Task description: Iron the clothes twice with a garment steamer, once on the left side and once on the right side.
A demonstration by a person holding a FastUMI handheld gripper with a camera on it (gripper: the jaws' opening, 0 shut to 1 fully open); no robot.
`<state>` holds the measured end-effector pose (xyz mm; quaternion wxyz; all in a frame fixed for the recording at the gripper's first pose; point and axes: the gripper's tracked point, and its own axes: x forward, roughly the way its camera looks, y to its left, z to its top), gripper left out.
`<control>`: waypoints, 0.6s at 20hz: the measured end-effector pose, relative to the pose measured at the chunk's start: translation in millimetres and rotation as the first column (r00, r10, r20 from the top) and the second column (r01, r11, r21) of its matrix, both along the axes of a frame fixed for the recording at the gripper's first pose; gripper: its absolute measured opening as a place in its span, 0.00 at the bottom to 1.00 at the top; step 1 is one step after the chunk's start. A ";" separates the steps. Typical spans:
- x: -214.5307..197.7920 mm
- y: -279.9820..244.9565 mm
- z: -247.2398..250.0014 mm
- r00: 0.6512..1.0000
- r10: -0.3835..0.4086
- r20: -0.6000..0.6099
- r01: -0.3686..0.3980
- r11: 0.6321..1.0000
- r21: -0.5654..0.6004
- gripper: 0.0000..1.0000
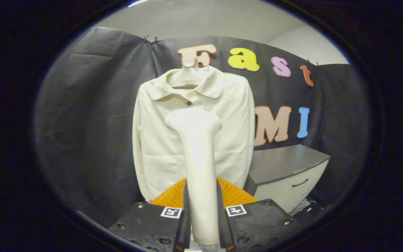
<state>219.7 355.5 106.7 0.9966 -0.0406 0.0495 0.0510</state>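
Note:
A cream long-sleeved jacket point(159, 140) with a collar and a brown button hangs on a pale hanger point(185, 78) against the booth's black cloth wall. My gripper point(203, 196) is shut on the handle of a white garment steamer point(198, 154), which stands upright between the fingers. The steamer's wide head point(192, 120) rises in front of the jacket's chest, near the middle and just below the button. I cannot tell whether the head touches the cloth. The steamer hides the jacket's centre front.
A low cabinet point(285, 168) with a grey top, pale front and a dark handle stands to the right of the jacket, beyond the fingers. Dark cables lie on the floor by its base. Black cloth hangs to the left of the jacket.

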 end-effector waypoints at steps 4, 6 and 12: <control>35.1 46.7 -12.3 0.999 0.042 -0.011 -0.042 0.999 0.007 0.32; 55.1 61.4 -15.0 0.999 0.047 -0.013 -0.047 0.999 -0.012 0.32; 79.7 75.1 -36.7 0.999 0.032 -0.035 -0.033 0.999 -0.036 0.32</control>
